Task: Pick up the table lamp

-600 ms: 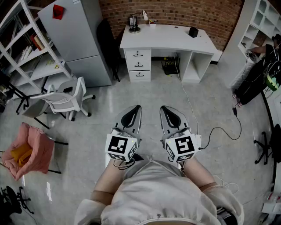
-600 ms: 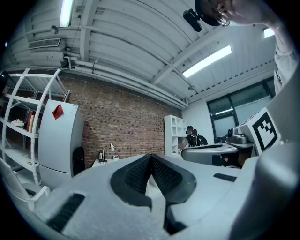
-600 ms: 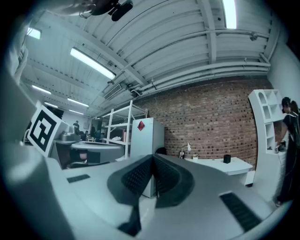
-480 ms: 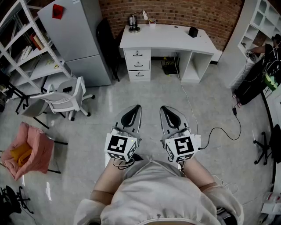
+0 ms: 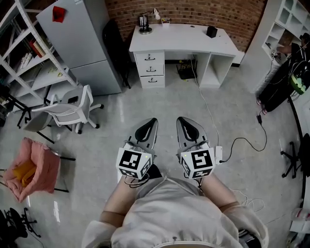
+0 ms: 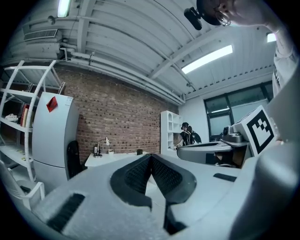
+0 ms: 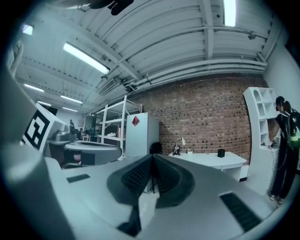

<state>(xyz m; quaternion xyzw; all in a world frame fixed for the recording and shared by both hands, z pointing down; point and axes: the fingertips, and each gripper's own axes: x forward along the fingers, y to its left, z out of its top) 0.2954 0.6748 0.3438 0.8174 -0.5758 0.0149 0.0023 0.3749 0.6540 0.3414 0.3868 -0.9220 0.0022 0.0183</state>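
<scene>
Far left, against the brick wall (image 5: 203,12): a grey refrigerator (image 5: 80,46). Just right of it, a white tabletop (image 5: 184,42) over three drawers. Near, side by side above the floor and pointing level toward the far wall: left tongs (image 5: 151,122) and right tongs (image 5: 181,121), both pressed fully together, pinching nothing, touching nothing. On the tabletop's far left corner, well apart from both tongs: the table lamp (image 5: 146,22), upright, with its white head out to the right. Toward the tabletop's far right, a small black object (image 5: 211,32).
</scene>
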